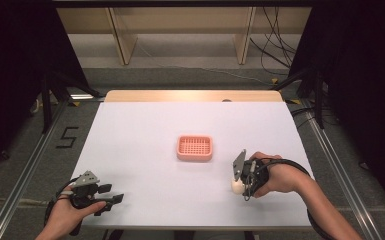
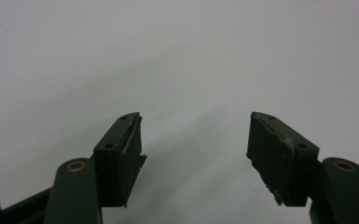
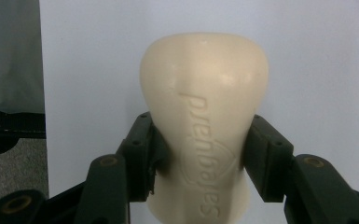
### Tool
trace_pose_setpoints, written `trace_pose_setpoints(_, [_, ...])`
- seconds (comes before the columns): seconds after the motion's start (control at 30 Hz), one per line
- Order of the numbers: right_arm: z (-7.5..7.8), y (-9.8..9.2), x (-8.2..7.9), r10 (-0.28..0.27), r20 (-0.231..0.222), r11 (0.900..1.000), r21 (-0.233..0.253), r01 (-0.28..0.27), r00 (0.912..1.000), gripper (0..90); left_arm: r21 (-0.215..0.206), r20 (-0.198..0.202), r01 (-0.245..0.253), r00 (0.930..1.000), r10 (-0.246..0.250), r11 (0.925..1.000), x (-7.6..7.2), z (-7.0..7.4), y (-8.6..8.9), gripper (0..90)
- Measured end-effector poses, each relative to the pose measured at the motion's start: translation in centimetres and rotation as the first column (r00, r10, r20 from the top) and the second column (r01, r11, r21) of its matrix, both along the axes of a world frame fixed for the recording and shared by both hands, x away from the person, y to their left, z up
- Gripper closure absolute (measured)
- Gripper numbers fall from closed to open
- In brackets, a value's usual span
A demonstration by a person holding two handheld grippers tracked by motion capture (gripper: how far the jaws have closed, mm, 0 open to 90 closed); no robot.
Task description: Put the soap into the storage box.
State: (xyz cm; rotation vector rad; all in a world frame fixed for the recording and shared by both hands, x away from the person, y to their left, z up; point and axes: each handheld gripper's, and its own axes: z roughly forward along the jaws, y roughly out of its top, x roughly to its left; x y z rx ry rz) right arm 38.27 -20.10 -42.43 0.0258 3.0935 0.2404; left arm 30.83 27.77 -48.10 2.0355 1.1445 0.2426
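White tabletop point(image 1: 145, 150) carries a pink basket point(image 1: 194, 148) at centre, and the right gripper point(image 1: 243, 184), jaws clamped on a cream soap bar point(image 3: 204, 116) near the front right, likely must lift it basketward, while the left gripper point(image 1: 111, 198) rests wide open, empty.

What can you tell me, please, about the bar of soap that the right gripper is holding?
The bar of soap is cream-coloured, smooth and matte, with rounded edges and a waist that narrows where it is gripped. Raised lettering runs along its face; the wording is hard to read for sure. The right gripper clamps it on both narrow sides, its black pads pressed against the waist, the wider end pointing away from the camera. In the high view it sits low over the white table, right of the pink basket; whether it touches the table is unclear.
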Motion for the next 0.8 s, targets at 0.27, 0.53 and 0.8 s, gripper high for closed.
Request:
trace_pose_setpoints(0.27, [0.3, -0.3, 0.4, -0.024, 0.019, 1.0, -0.007, 0.025, 0.9995, 50.5, -0.002, 0.002, 0.001, 1.0, -0.001, 1.0, 0.0, 0.0, 0.0, 34.8])
trace_pose_setpoints(0.53, [0.9, -0.4, 1.1, -0.008, 0.042, 1.0, 0.02, 0.008, 0.9991, 50.6, 0.001, 0.005, 0.001, 1.0, -0.001, 1.0, 0.0, 0.1, 0.0, 34.8])
trace_pose_setpoints(0.8, [1.4, -0.2, 1.6, -0.038, 0.07, 0.999, 0.011, 0.038, 0.9968, 50.6, 0.001, 0.004, 0.001, 1.0, -0.001, 1.0, 0.0, 0.1, 0.1, 34.8])
